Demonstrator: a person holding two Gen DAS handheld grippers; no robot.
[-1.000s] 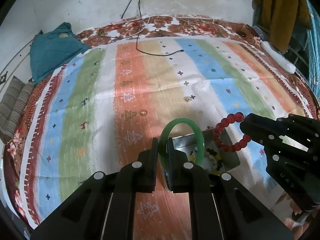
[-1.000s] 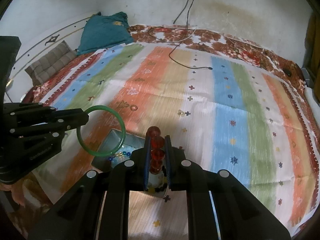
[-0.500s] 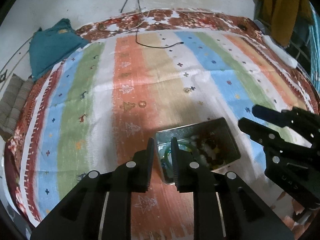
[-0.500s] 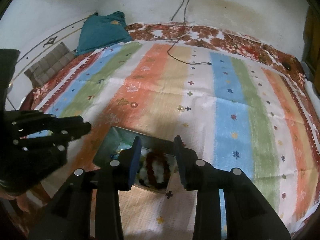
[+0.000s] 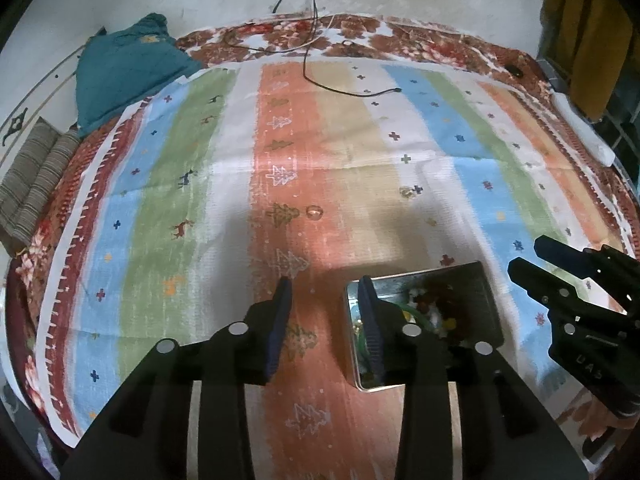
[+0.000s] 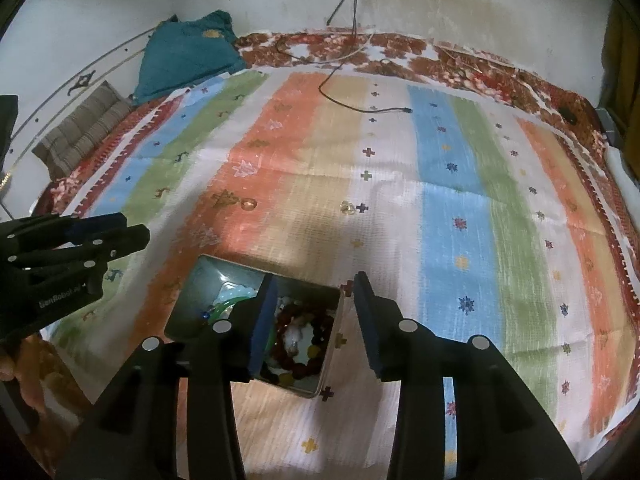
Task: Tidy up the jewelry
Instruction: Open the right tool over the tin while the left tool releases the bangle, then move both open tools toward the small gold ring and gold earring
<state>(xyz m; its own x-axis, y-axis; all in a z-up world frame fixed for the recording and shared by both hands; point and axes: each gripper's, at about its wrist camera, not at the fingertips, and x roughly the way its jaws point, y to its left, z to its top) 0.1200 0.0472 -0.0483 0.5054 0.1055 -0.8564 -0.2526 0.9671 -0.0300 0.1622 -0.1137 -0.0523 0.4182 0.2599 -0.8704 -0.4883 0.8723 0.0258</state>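
Both grippers hover empty over a metal tin [image 6: 256, 280] on a striped bedspread [image 6: 440, 240]. The right gripper [image 6: 314, 312] spreads its fingers wide above the red bead bracelet [image 6: 304, 344] lying inside; the left gripper [image 5: 324, 308], equally wide open, straddles the tin's near rim beside a green bangle [image 6: 224, 306]. Two small rings [image 5: 314, 211] and [image 5: 406, 191] lie farther up the bed, likely the next pieces to collect.

In the left wrist view the left claw [image 5: 325, 300] hides the left part of the tin [image 5: 486, 280], whose dim contents are hard to make out. In the right wrist view two small pieces [image 6: 347, 207] on the bedspread [image 6: 452, 208] are too small to identify.
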